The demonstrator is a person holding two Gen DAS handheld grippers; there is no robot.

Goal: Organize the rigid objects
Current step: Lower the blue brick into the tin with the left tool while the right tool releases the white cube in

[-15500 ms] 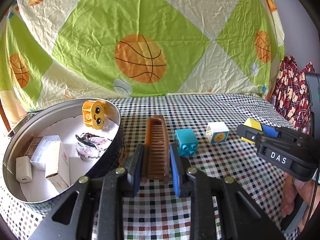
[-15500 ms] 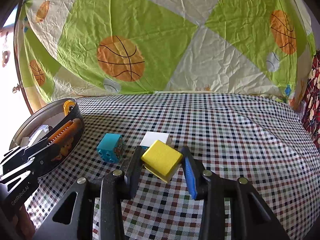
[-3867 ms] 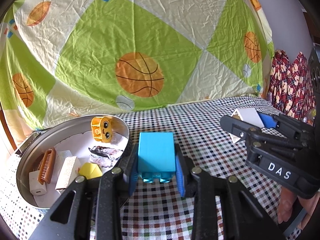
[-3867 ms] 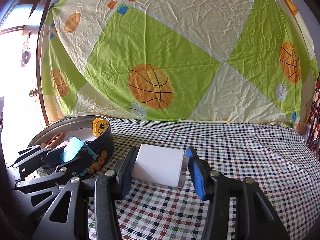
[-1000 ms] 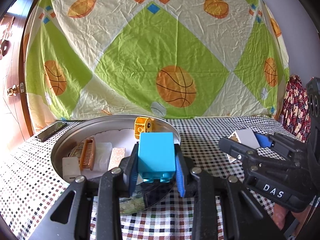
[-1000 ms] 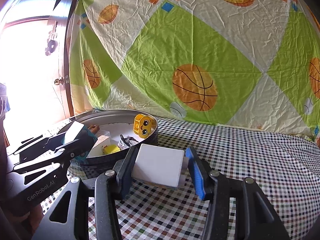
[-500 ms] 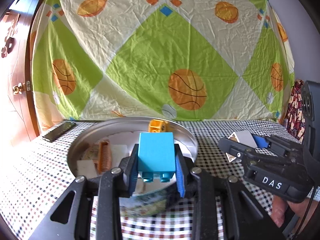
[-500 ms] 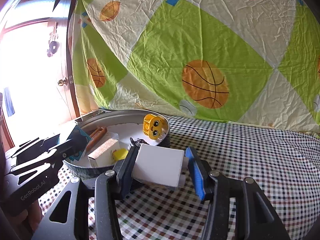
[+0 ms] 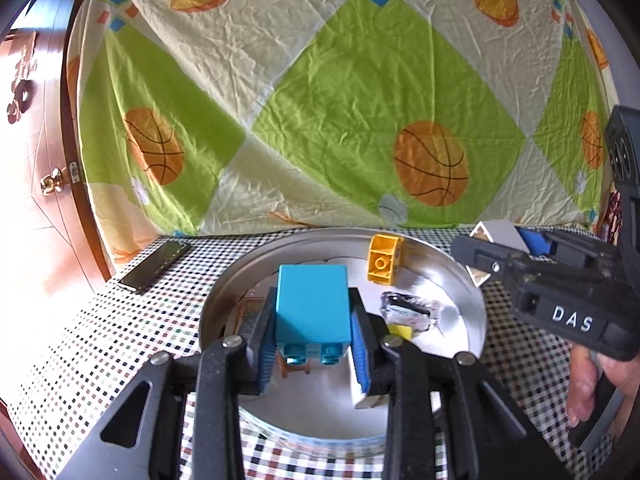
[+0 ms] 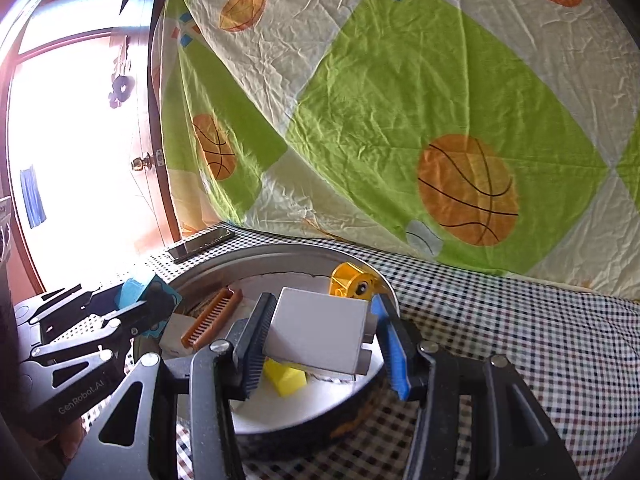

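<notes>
Through the left wrist camera I see my left gripper (image 9: 314,344) clamped on the blue block (image 9: 311,307), pads tight against its two sides, studs facing me. The block hangs over the near left part of the round metal tin (image 9: 464,276). Inside the tin, the orange block (image 9: 385,259) stands at the far side, a clear-wrapped item (image 9: 410,311) lies to the right of my fingers, and a yellow piece (image 9: 401,330) peeks out beside the right pad. A phone (image 9: 155,266) lies on the checkered cloth (image 9: 100,344) to the far left. My right gripper (image 9: 486,254) reaches in from the right over the tin's rim, carrying the white block (image 9: 498,231).

Through the right wrist camera, the right gripper (image 10: 320,338) is closed on the white block (image 10: 320,334), held over the tin's (image 10: 288,254) near right side. Below it sits the yellow piece (image 10: 286,378); a brown comb (image 10: 212,316) lies to the left, the orange block (image 10: 352,280) beyond. The left gripper (image 10: 156,300) comes in from the left with the blue block (image 10: 134,288).
</notes>
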